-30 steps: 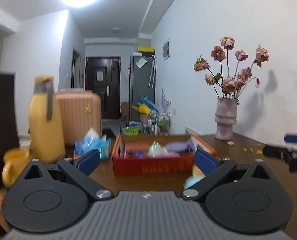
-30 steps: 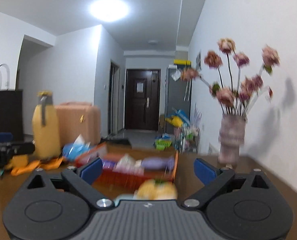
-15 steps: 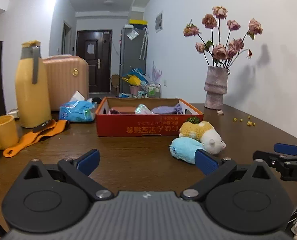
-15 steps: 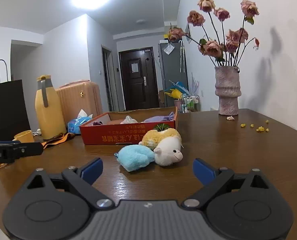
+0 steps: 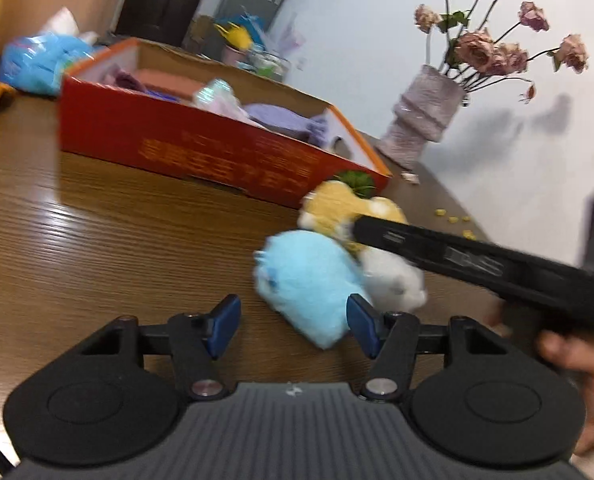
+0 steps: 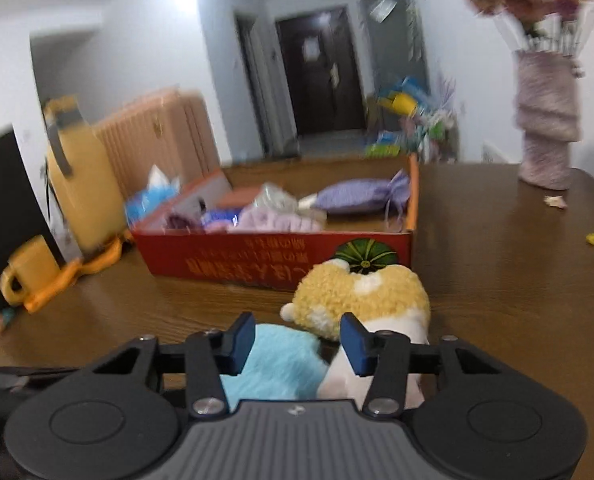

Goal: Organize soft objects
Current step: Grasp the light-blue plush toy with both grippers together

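Both sets of jaws have just been closing from wide to about half open as the grippers dropped toward the toys. Left gripper (image 5: 293,326) brackets the blue plush (image 5: 309,280); right gripper (image 6: 297,340) reaches over the yellow plush (image 6: 361,296). Neither visibly pinches yet. Box (image 6: 281,258) sits just behind, so pickup looks imminent.

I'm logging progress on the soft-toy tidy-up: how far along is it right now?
Done: the red box already holds a purple pouch and other soft items. In hand: nothing gripped yet; the left gripper is at the blue plush, the right gripper above the yellow-and-white plush, both sets of jaws having just been closing. Left: both plushes lie on the table.
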